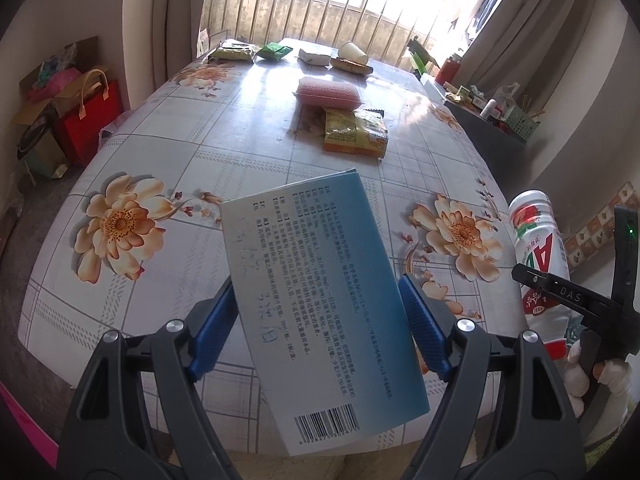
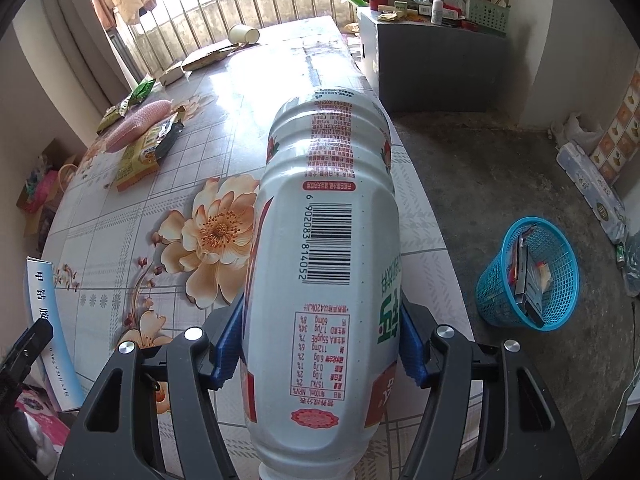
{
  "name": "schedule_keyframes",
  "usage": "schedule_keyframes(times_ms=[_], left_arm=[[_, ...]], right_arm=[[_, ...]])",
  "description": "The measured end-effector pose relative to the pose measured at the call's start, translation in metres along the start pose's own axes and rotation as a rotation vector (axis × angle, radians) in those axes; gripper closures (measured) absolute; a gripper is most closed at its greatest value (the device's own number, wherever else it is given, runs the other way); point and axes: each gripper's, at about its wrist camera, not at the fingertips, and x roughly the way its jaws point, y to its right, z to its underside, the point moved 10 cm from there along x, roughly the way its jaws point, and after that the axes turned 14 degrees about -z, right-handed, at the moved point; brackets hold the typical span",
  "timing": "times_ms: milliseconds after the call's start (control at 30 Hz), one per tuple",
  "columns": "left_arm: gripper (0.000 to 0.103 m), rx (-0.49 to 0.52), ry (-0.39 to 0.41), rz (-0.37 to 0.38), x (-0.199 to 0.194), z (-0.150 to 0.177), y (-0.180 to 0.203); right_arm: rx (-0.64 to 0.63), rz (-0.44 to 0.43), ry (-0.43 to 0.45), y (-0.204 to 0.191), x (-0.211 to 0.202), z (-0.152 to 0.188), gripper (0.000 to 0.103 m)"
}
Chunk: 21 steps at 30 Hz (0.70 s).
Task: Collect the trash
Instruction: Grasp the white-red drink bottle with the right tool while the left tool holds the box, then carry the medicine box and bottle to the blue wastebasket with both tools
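Both hands loaded — left gripper (image 1: 320,312) pinching the box (image 1: 316,300) by its long edges, right gripper (image 2: 320,344) clamped on the bottle (image 2: 324,248), both above the table (image 2: 120,216) — presumably bound for the basket (image 2: 496,300) on the floor.

I see flat blue-and-white cardboard medicine box (image 1: 320,300), printed text and barcode facing up, held above near edge of tabletop, tilted. White plastic drink bottle with red-and-green label (image 2: 324,272) held over right edge of tabletop, lying along my view, barcode up. Still on tabletop: yellow snack packet (image 1: 354,132) at centre, pink mesh-wrapped pack (image 1: 326,94) just behind it; green wrappers, small white box, tipped paper cup (image 1: 352,53) along far edge.
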Motion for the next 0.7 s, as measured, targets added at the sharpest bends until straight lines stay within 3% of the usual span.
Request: schedule_keyframes(times_ms=[400,567,700], left_arm=[[0.028,0.030,0.039,0.020,-0.030,-0.011,0.011],[0.028,0.084,0.044,0.055,-0.048,-0.016,0.036],[0.028,0.135,0.043,0.120,-0.061,-0.016,0.069]], right_arm=[[0.076,-0.168,0.056,-0.006,-0.032,-0.002,0.040],[0.103,-0.231,0.111,-0.003,-0.064,-0.002,0.040],[0.138,-0.228,0.188,0.020,-0.103,0.003,0.040]])
